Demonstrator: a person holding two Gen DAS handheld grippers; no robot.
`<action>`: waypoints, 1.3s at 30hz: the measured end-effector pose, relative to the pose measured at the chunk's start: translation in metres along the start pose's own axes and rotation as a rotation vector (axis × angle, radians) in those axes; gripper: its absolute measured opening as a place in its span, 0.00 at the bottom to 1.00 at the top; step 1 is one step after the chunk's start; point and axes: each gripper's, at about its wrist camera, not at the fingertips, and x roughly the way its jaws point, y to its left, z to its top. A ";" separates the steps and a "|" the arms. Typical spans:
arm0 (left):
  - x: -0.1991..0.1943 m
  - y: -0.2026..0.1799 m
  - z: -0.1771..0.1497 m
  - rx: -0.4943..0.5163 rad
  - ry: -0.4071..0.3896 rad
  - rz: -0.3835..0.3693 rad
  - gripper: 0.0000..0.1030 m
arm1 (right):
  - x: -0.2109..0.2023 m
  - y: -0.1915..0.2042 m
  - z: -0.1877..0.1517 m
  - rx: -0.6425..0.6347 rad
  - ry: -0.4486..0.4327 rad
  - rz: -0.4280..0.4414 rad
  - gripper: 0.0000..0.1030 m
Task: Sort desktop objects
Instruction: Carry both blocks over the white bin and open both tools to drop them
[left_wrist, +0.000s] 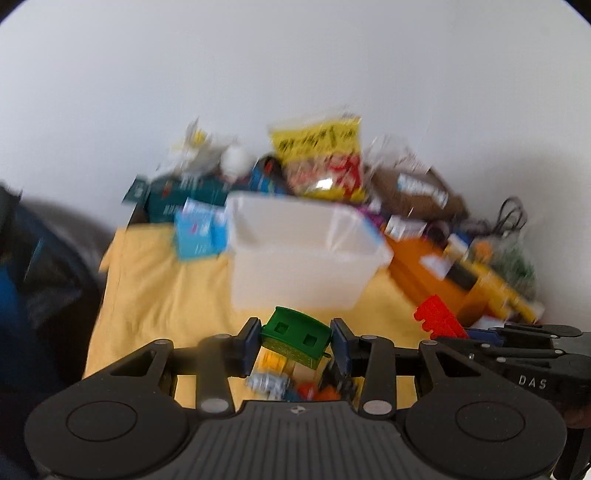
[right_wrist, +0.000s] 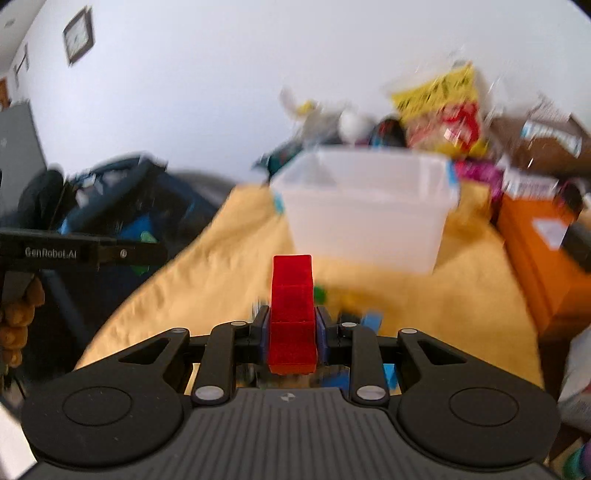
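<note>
Two toy pieces ride in your grippers, both held clear of the yellow cloth (left_wrist: 155, 280) with the white bin (left_wrist: 303, 254) waiting beyond them at frame centre. Your left gripper (left_wrist: 295, 345) has its fingers clamped on the green block (left_wrist: 295, 338), low in the middle of the left wrist view; the block lies crosswise, long axis running from one pad to the other, tilted down toward the right, its face with two square holes turned to the camera. Your right gripper (right_wrist: 291, 334) pinches the red block (right_wrist: 291, 314) at centre bottom of the right wrist view, fingers nearly together on its sides; that block's long axis points straight ahead along the fingers toward the bin, far end raised. By the look of it, the carry is in hand and the drop not yet made. Next, bring each piece over the bin's rim before you part the fingers. More small pieces lie blurred on the cloth beneath.
</note>
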 end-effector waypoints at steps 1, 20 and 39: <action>-0.003 -0.001 0.013 0.006 -0.012 -0.018 0.43 | -0.005 0.001 0.011 0.017 -0.022 -0.010 0.27; 0.123 -0.029 0.131 -0.001 0.017 0.063 0.43 | 0.036 -0.068 0.153 0.085 -0.052 -0.097 0.27; 0.253 -0.005 0.115 -0.045 0.261 0.173 0.44 | 0.177 -0.131 0.138 0.091 0.237 -0.050 0.27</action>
